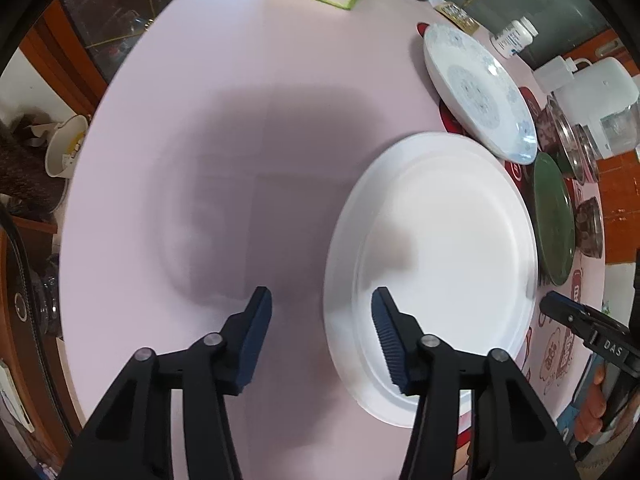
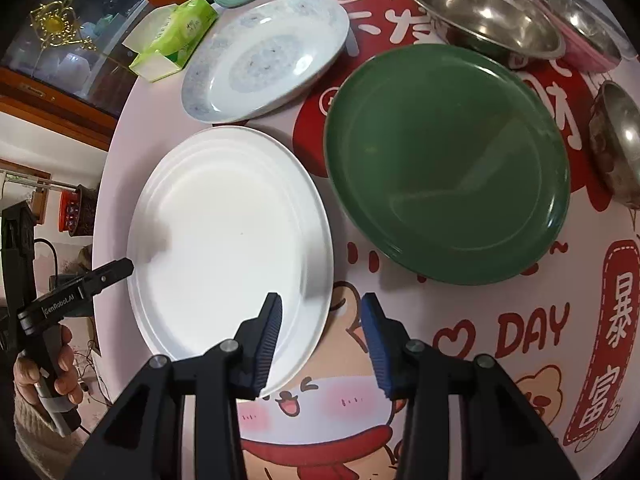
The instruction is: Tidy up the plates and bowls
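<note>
Here, a round surface (image 2: pixel 460 312) covered with a cartoon-printed cloth carries three plates and several steel bowls. The white plate (image 2: pixel 228 236) lies flat at the near left. Just beside it on the right lies the green plate (image 2: pixel 444 160), and the blue-patterned plate (image 2: pixel 264 60) lies behind the white one, very near it. One large steel bowl (image 2: pixel 480 20) sits at the far side, with two smaller steel bowls to its right.

The left hand-held gripper (image 1: pixel 322 320) hovers at the white plate's left edge, its jaws wide apart and holding nothing; one finger is over the plate, the other over bare cloth. The right hand-held gripper (image 2: pixel 322 320) hovers at the same plate's near right edge, likewise well open and empty.

The step in hand appears to be approaching the white plate to stack it. The next move likely calls for one gripper to straddle the thin rim and close firmly, since the shallow, smooth plate could slip.
</note>
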### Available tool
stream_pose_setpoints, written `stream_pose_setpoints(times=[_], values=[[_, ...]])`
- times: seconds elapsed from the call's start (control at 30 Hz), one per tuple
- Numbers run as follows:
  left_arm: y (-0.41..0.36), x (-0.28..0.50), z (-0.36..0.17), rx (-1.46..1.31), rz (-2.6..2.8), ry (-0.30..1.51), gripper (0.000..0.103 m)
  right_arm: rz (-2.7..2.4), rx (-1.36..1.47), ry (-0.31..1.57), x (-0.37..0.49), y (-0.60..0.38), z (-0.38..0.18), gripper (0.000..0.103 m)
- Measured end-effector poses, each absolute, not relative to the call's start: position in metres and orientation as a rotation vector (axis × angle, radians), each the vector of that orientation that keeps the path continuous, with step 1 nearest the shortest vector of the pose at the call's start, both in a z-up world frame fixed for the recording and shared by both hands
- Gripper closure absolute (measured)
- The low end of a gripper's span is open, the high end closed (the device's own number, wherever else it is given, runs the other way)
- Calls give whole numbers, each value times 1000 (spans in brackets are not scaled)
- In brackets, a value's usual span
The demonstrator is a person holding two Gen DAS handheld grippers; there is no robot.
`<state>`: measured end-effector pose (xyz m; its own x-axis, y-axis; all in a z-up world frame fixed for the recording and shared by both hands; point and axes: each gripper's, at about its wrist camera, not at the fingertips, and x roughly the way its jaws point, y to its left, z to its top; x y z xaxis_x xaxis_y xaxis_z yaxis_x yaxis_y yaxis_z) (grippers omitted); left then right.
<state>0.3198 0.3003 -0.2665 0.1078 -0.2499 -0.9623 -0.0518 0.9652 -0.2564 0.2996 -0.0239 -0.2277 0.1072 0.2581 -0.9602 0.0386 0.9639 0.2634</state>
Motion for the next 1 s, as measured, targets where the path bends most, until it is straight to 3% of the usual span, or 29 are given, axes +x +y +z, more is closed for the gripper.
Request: stream_pose_setpoints(times=[0.3,0.4,0.5,0.7,1.0], values=[[291,324,-272,-255,-162,1487,60,177,299,1494,303,-29,-245,76],[289,324,-273,-261,-174,1498,71,196,321,1499,304,-27,-247,86],[285,323,-274,-246,-172,1510,83,191,298,1487,304,-23,-245,86],[276,314,-263,-238,-161,1512,84,175,291,1491,297,-27,-239,86],[243,271,-204,-178,-234,1453,85,196,273,1450,267,-45,-196,86]])
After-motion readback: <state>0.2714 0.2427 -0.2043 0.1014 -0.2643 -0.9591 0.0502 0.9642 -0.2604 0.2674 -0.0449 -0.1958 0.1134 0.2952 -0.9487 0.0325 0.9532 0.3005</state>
